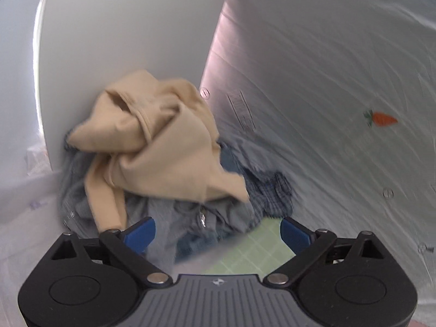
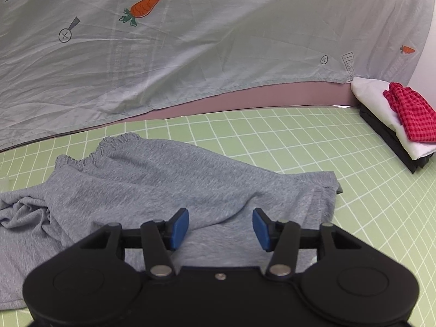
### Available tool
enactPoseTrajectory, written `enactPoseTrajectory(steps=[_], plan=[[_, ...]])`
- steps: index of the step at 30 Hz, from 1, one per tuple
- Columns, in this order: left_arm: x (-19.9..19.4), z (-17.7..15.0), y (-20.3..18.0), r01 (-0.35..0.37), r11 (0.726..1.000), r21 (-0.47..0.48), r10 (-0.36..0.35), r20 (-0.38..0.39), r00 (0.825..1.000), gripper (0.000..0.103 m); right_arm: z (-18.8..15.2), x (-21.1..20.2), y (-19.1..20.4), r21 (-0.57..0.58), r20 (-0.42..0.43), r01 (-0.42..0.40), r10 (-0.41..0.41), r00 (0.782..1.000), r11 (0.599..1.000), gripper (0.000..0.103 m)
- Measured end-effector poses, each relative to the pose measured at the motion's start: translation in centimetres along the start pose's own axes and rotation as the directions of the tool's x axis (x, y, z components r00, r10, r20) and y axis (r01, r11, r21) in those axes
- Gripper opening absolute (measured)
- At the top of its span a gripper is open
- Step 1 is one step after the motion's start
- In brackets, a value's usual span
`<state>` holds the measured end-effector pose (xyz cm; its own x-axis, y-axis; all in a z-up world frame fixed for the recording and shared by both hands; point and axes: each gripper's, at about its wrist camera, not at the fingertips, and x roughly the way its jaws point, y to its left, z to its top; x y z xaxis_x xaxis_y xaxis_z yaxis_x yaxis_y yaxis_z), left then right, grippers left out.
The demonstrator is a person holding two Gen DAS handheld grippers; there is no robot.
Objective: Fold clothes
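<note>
Grey marl jersey garment with a gathered elastic waistband (image 2: 174, 188) lies spread but rumpled on the pale green grid-ruled cutting mat (image 2: 313, 141). Waistband edge runs from 10 toward 12 o'clock of the cloth; a stitched hem sits at its 3 o'clock end; loose folds bunch at 9 o'clock. Not yet a flat, squared shape, and not a neat fold either.

Right gripper (image 2: 220, 229) hangs just above the near part of the grey cloth, blue pads parted wide, nothing between them. Left gripper (image 1: 218, 234) is likewise spread wide and empty, pointing at a heap: a crumpled beige knit top (image 1: 152, 141) on top of blue-grey and checked garments (image 1: 245, 199), pushed against a white panel (image 1: 122, 41) at 11 o'clock. That view is blurred.

At 2 o'clock on the mat, a stack: red-and-pink checked cloth (image 2: 408, 111) on folded white fabric (image 2: 373, 98) over a dark base. Behind all, a pale grey sheet printed with orange carrots (image 2: 190, 54).

Judgement: the grey piece looks to be the one being worked. To fold it well, pinch a single layer at the hem or waistband corner, not the bunched middle; pull outward to take out the 9 o'clock wrinkles before any crease; keep edges parallel to the grid lines. Whether the left gripper is bound for the heap or for this cloth, cannot tell.
</note>
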<state>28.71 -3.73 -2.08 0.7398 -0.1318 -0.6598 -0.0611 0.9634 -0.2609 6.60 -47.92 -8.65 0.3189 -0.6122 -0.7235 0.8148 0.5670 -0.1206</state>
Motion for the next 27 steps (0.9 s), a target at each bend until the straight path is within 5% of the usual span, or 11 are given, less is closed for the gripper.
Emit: enactPoseTrajectory(steps=[8,15,18,21,23,27], plan=[[6.0,-9.3,-7.3,0.124,0.964,0.236,-0.044,-0.319,0.947,0.089,-1.9,-0.2,-4.6,0.041,-0.027,0.034,-0.033,0.999,0.999,0.059],[8.0,-13.3,-10.1,0.147,0.937,0.318,-0.006,-0.404,0.915,0.086,-3.8,0.1,-8.0,0.1,-0.07,0.066,-0.059,0.996,0.993,0.062],[8.5,-14.3,-10.6,0.14,0.93,0.341,0.021,-0.429,0.903,0.077,-4.5,0.3,-8.8,0.11,-0.084,0.074,-0.065,0.994,0.991,0.063],[8.3,-15.1,-10.6,0.139,0.93,0.34,0.031,-0.451,0.892,0.048,-5.0,0.2,-9.4,0.117,-0.09,0.073,-0.063,0.994,0.99,0.063],[7.6,-15.5,-10.6,0.148,0.93,0.337,0.024,-0.457,0.889,0.013,-5.3,0.1,-9.9,0.119,-0.089,0.069,-0.059,0.994,0.99,0.063],[6.2,-16.3,-10.6,0.165,0.93,0.329,0.01,-0.47,0.882,0.007,-5.5,-0.6,-11.0,0.12,-0.075,0.057,-0.049,0.996,0.991,0.063]])
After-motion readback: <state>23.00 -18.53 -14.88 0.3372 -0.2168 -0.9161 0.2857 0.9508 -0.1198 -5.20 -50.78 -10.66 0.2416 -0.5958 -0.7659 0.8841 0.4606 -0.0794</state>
